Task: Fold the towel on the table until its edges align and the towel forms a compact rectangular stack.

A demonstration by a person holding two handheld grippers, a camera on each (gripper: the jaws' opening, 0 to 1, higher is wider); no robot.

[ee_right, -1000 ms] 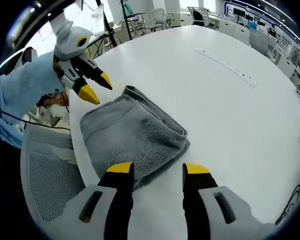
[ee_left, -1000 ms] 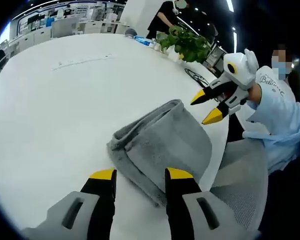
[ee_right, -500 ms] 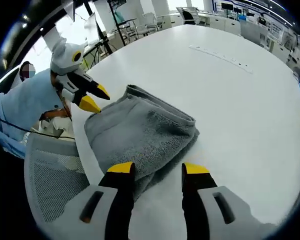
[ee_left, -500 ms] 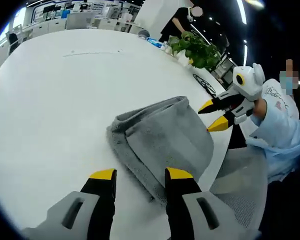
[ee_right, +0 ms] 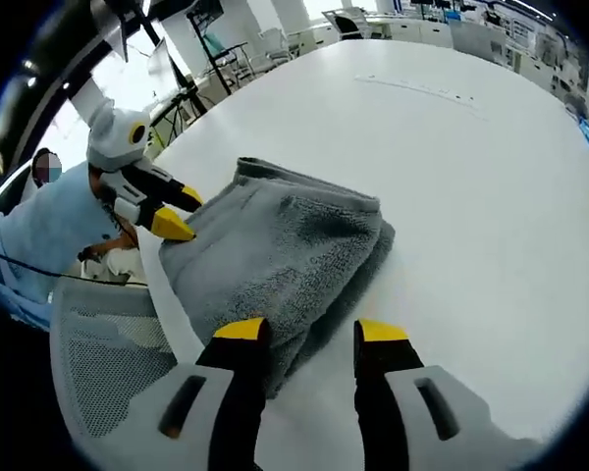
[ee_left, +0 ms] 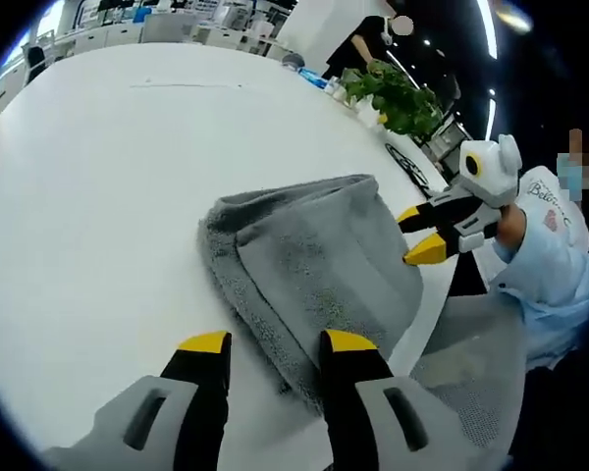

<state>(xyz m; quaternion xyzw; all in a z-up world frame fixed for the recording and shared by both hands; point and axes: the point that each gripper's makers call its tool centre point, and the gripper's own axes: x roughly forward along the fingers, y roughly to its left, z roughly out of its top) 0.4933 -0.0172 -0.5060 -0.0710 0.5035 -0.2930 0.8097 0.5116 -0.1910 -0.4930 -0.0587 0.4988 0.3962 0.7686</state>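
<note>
Towel sits folded near table edge, prob for reach. Left gripper and right gripper both agape w/ nothing held, flanking it to square edges.

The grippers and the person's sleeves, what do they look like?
Each gripper has a pale grey body, black jaws and yellow tips: left claw, right claw. Seen from the other side, the right gripper carries a white rounded housing ringed in yellow. The person wears a light blue top with lettering.
</note>
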